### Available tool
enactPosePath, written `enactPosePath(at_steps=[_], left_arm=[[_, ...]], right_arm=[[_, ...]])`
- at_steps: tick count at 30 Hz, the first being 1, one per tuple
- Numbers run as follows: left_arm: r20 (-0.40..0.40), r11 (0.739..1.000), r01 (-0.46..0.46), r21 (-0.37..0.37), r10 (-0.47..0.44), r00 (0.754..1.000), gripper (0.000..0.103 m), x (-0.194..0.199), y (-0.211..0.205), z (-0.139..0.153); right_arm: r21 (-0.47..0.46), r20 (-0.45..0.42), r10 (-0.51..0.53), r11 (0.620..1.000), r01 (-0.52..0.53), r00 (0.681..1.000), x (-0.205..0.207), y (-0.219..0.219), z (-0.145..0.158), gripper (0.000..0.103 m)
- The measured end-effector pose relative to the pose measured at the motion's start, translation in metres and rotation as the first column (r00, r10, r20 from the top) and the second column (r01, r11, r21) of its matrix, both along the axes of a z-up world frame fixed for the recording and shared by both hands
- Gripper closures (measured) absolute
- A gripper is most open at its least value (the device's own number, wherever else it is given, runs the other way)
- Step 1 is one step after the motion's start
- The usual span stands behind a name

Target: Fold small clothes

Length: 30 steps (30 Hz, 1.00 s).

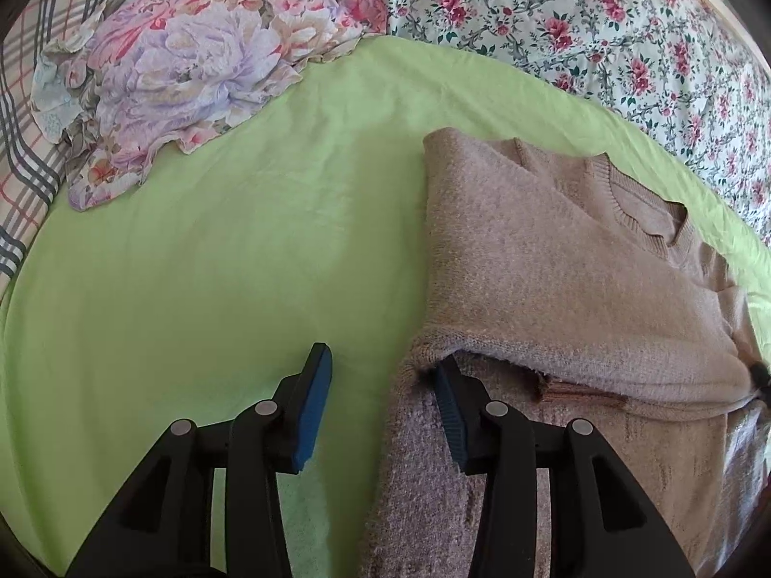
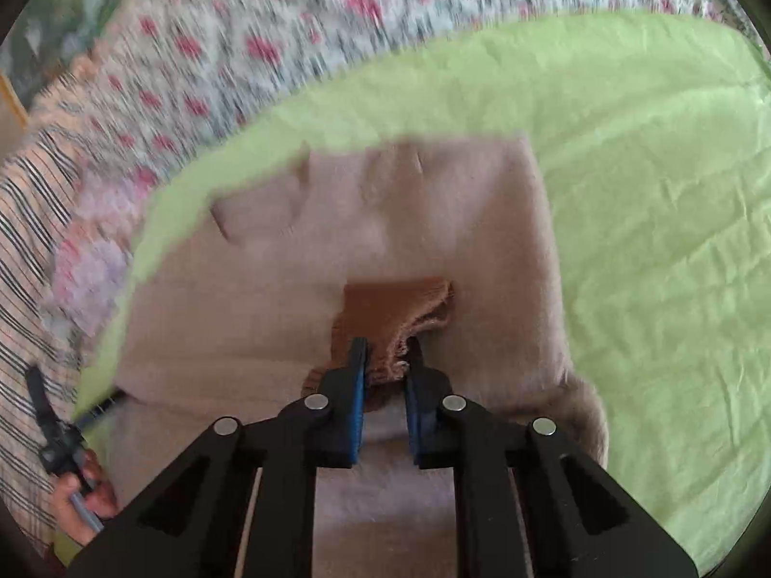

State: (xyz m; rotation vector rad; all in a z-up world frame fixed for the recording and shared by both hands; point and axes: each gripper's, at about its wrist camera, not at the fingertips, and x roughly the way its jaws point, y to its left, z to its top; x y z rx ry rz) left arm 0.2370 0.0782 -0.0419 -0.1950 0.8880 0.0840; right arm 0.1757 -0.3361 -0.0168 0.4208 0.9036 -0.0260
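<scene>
Black left gripper [image 1: 380,375]: sat at the bottom centre of the left wrist view with its blue-padded fingers [image 1: 313,409] spread wide; one pad hovered over bare sheet, the other was tucked under the sweater's folded edge, gripping nothing.
Black right gripper [image 2: 385,351]: sat at the bottom centre of the right wrist view, fingers drawn nearly together and pinched on the brown ribbed cuff [image 2: 400,308].
Sweater [image 1: 554,260]: beige knit, lay partly folded on the right half of the left wrist view, a layer doubled over its lower part, neckline toward the upper right.
Green sheet [image 1: 217,265]: spread under the sweater, filling the frame's middle.
Floral garment [image 1: 183,72]: crumpled at the upper left, well apart from the sweater.
Flowered bedcover [image 1: 578,24]: across the top right.
Plaid cloth [image 1: 29,168]: at the left edge.
</scene>
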Motion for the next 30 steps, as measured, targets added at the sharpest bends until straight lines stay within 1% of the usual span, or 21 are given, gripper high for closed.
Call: enactPosePath(at_steps=[3,5,6,9,11,13,14,17,19,22,24,25,30], left_arm=[[-0.006,1.0,0.002,-0.008,-0.002,1.0,0.058,0.0,0.002,0.0],[-0.014,1.0,0.006,-0.017,-0.006,1.0,0.057,0.0,0.004,0.0],[-0.02,1.0,0.009,-0.023,-0.01,1.0,0.056,0.0,0.006,0.0],[-0.041,0.999,0.027,-0.036,-0.028,0.999,0.057,-0.007,0.008,0.004],[-0.045,0.998,0.037,-0.048,-0.039,0.998,0.058,-0.02,0.01,0.007],[-0.049,0.994,0.07,-0.081,-0.075,0.996,0.058,-0.039,0.01,0.009],[-0.049,0.992,0.09,-0.09,-0.095,0.994,0.058,-0.05,0.009,0.01],[-0.049,0.984,0.16,-0.085,-0.164,0.985,0.058,-0.089,0.001,0.01],[-0.044,0.972,0.213,-0.099,-0.218,0.975,0.057,-0.114,-0.004,0.012],[-0.032,0.956,0.275,-0.106,-0.28,0.96,0.054,-0.149,-0.008,0.014],[-0.023,0.946,0.307,-0.103,-0.311,0.95,0.048,-0.17,-0.009,0.016],[-0.023,0.94,0.322,-0.109,-0.327,0.945,0.047,-0.179,-0.009,0.015],[-0.066,0.912,0.38,-0.157,-0.393,0.917,0.045,-0.222,-0.007,0.006]], right_arm=[[0.039,0.034,-0.059,0.998,0.058,0.998,-0.016,-0.011,0.004,0.082],[0.047,0.051,-0.091,0.995,0.089,0.995,-0.027,-0.017,0.011,0.078],[0.054,0.057,-0.099,0.994,0.095,0.994,-0.032,-0.019,0.015,0.073],[0.087,0.093,-0.082,0.993,0.074,0.992,-0.056,-0.022,0.03,0.065],[0.099,0.115,-0.071,0.993,0.059,0.991,-0.075,-0.022,0.039,0.059],[0.109,0.125,-0.061,0.993,0.048,0.99,-0.095,-0.021,0.043,0.052],[0.11,0.125,-0.057,0.993,0.043,0.991,-0.102,-0.02,0.044,0.052],[0.111,0.113,-0.039,0.993,0.027,0.993,-0.13,-0.019,0.043,0.051],[0.109,0.107,-0.022,0.994,0.01,0.994,-0.149,-0.017,0.041,0.051],[0.107,0.099,0.006,0.994,-0.016,0.995,-0.175,-0.017,0.038,0.051],[0.1,0.094,0.023,0.995,-0.032,0.995,-0.19,-0.016,0.037,0.051],[0.097,0.091,0.036,0.994,-0.045,0.995,-0.199,-0.014,0.036,0.051],[0.115,0.091,0.095,0.988,-0.105,0.991,-0.232,-0.008,0.032,0.05]])
